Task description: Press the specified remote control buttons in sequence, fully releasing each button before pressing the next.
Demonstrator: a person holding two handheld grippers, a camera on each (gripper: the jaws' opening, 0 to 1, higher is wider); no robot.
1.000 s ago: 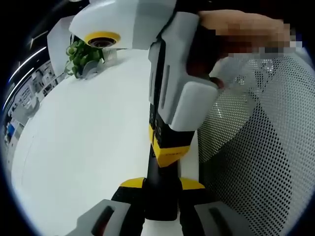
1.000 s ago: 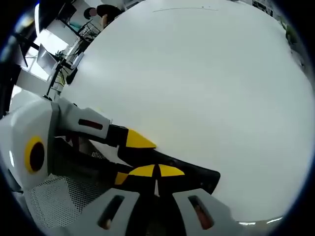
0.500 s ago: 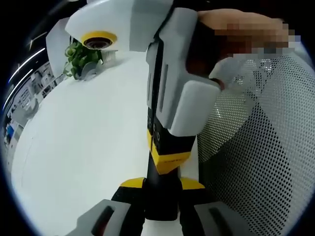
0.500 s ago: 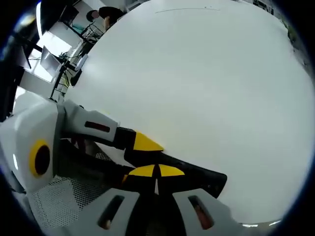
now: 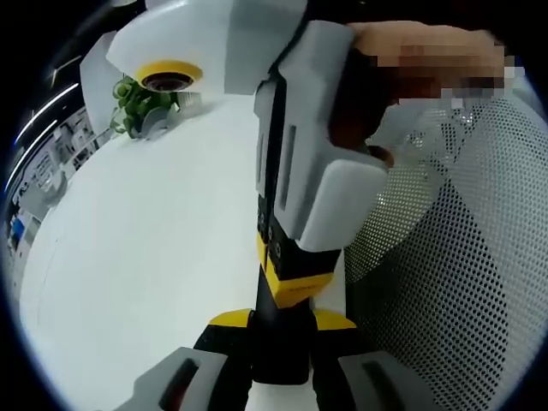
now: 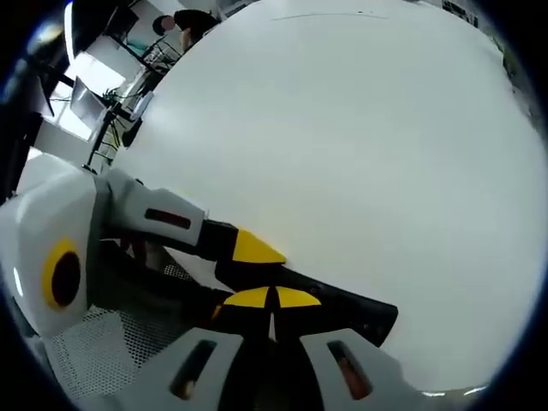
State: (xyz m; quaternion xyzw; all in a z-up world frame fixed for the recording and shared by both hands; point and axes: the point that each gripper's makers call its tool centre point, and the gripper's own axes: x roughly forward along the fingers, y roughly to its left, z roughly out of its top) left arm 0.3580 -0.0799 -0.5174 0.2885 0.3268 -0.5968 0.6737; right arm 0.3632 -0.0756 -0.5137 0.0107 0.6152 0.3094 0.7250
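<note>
White table noted beneath both grippers. Black remote control found clamped edge-on between left gripper jaws above table edge. Right gripper tips observed closed together, pressed onto remote's face. Small potted plant seen far back.
</note>
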